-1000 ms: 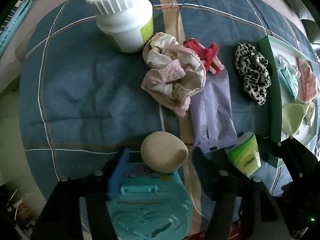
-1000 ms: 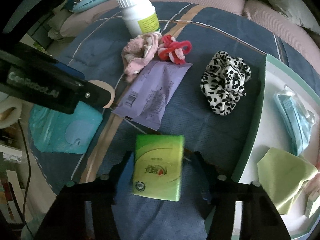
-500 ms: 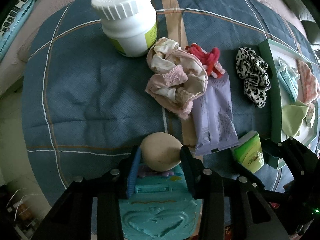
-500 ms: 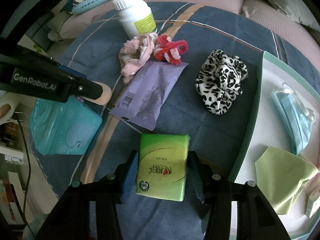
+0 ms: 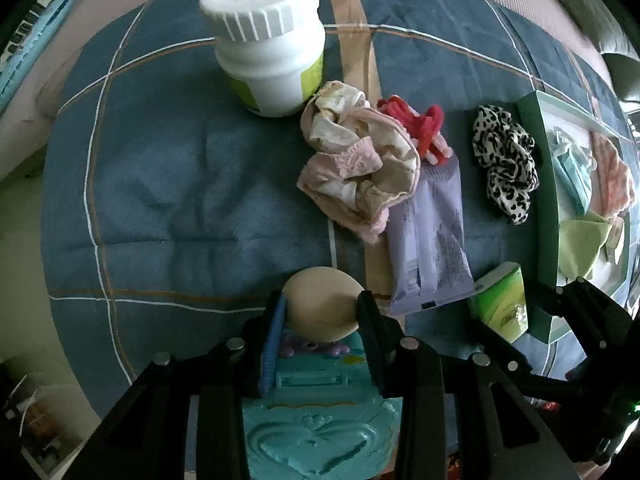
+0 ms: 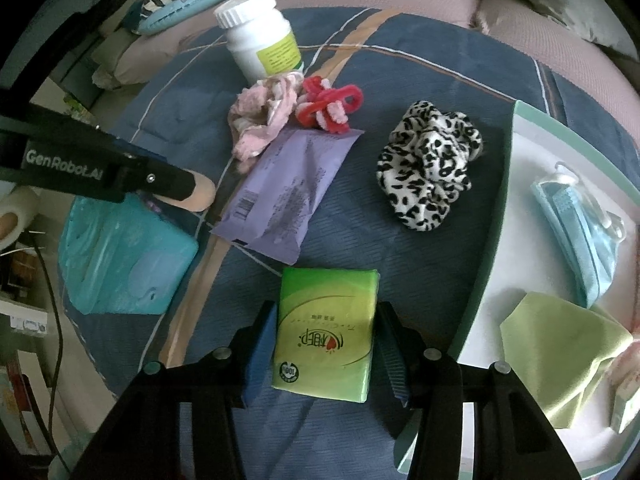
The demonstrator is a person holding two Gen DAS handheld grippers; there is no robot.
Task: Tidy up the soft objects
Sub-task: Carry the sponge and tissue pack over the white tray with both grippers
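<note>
While the left tool [image 5: 320, 312] has just been closing, its pads now press on both sides of a smooth beige egg-shaped makeup sponge [image 5: 322, 304] that sits at the edge of a teal embossed wipes pack [image 5: 320, 436] on the blue plaid blanket [image 5: 180, 184]. Beyond it stand a white ribbed-cap pill bottle [image 5: 268, 40], a crumpled pink-and-cream cloth [image 5: 356, 164], a red-and-pink fuzzy tie [image 6: 328, 106] and a lilac foil pouch [image 6: 288, 196]. Further right, the right tool [image 6: 326, 342] is clamped on the sides of a glossy green tissue pack [image 6: 326, 332]. A leopard-print scrunchie [image 6: 430, 168] lies just beside the green-rimmed white tray [image 6: 494, 232], which holds a blue face mask [image 6: 576, 236] and a pale green cloth [image 6: 560, 356].
</note>
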